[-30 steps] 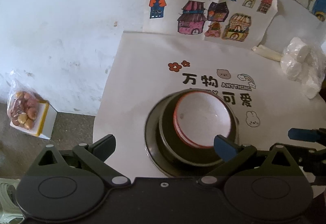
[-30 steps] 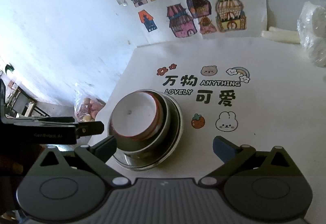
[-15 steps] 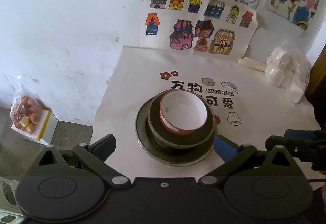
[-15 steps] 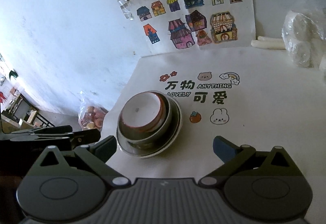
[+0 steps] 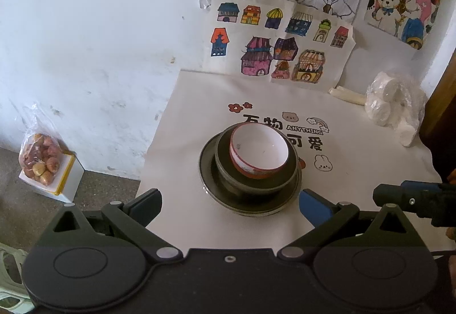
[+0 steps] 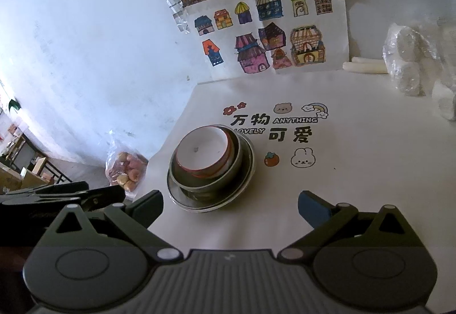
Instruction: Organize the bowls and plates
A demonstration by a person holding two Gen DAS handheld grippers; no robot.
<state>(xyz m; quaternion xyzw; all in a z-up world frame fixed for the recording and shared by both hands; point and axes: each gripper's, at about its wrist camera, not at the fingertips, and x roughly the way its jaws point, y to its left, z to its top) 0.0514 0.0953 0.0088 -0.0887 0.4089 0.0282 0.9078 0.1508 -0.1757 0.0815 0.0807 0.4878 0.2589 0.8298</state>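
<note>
A: Left wrist view first. Left gripper [image 5: 229, 204] is spread wide, nothing between the fingers, held above the near side of the table [image 5: 199, 91]. The stack sits just ahead: red-rimmed bowl [image 5: 258, 149] nested in a dark bowl [image 5: 228, 171], both on a metal plate [image 5: 208, 171].

B: Risk there?

A: Red-rimmed bowl looks off-centre in the dark one, leaning toward the far right. Any bump on the rim prob rocks it or slides the whole stack. Table's left edge runs close to the plate, w/ floor and a bag of fruit [image 5: 40, 160] below. A shove leftward could send the stack over.

B: Room to move?

A: Bare cloth to the right and near side. Other gripper's tip shows at right, so the two could clash if both go in. Plastic bag [image 5: 394, 103] is well apart, far right.

B: Right wrist view?

A: Right gripper [image 6: 230, 205] also gapes wide, empty. Stack lies ahead-left, between its fingers' line and the left edge. Left tool's dark body sits low left, near that edge.

B: Danger?

A: Same: pushing from the right drives the plate toward the drop. Open cloth stretches right of the stack, past the printed rabbit [image 6: 303, 157]. Safest approach is prob from there, lifting rather than sliding.
</note>
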